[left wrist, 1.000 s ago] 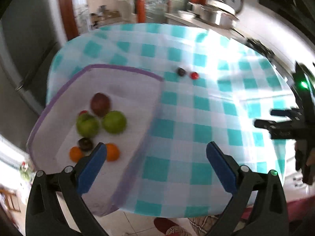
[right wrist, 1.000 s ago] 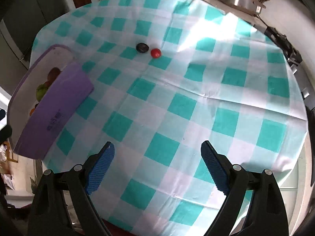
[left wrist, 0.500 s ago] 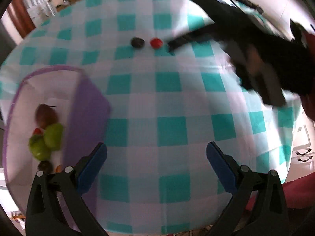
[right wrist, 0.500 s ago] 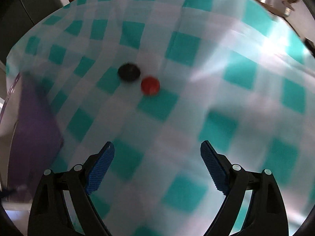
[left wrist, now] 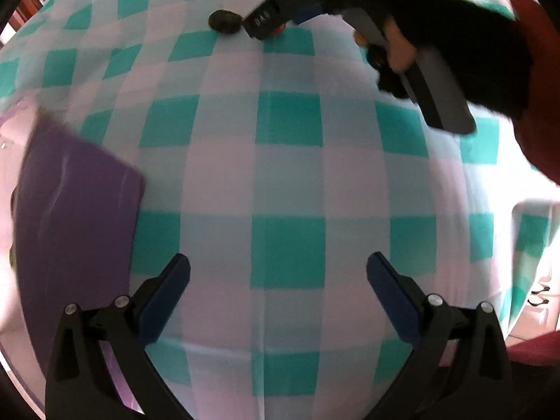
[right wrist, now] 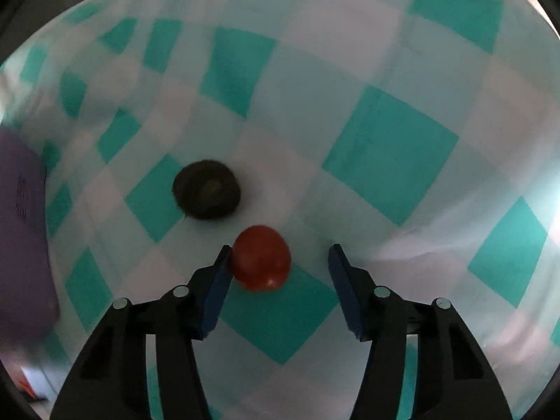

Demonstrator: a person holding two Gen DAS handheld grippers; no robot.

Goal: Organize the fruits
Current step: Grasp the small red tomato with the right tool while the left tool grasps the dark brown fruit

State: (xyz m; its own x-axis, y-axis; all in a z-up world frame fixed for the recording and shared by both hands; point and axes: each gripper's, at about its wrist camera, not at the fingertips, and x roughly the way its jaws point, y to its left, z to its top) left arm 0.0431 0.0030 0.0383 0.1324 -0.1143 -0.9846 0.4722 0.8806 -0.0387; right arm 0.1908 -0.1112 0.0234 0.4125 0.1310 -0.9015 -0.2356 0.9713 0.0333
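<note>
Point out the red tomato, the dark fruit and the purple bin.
red tomato (right wrist: 260,258), right wrist view, middle of its skin.
dark fruit (right wrist: 206,189), right wrist view, its top.
purple bin (left wrist: 75,210), left wrist view, outer wall.

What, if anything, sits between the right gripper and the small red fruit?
Nothing visible does. The red fruit already lies between the jaws of the right gripper, which have just been closing; one pad touches it. The dark fruit sits beside, outside them.

Purple basket (left wrist: 73,210) cut off at left edge, blurred; red fruit (left wrist: 280,29) mostly hidden behind right hand-held gripper (left wrist: 276,22).
</note>
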